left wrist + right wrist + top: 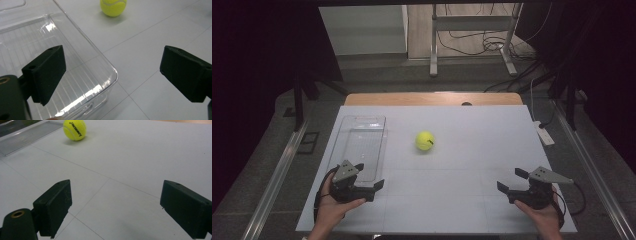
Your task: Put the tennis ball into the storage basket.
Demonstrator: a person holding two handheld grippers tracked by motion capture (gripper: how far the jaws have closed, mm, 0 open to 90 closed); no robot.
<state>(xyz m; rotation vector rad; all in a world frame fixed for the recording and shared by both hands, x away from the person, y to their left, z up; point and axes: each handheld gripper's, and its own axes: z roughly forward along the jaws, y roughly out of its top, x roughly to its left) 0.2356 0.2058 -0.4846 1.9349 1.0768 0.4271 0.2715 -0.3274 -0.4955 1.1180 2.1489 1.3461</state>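
A yellow tennis ball [424,140] rests on the white tabletop [462,195], near its middle. To its left lies an empty clear plastic tray [360,145]. My left gripper [371,174] is held at the tray's near right corner, open, with nothing between its jaws. In the left gripper view the gripper [112,72] stands above the tray's corner rim [110,67], with the ball [113,7] farther ahead. My right gripper [508,178] is at the near right of the table, open and empty. In the right gripper view the jaws frame bare table [115,202], with the ball [74,129] and the tray [25,136] far off.
A wooden table edge [427,98] shows beyond the white top. A metal stand [472,22] and loose cables [492,45] sit on the floor behind. A white power strip [544,134] lies just off the table's right edge.
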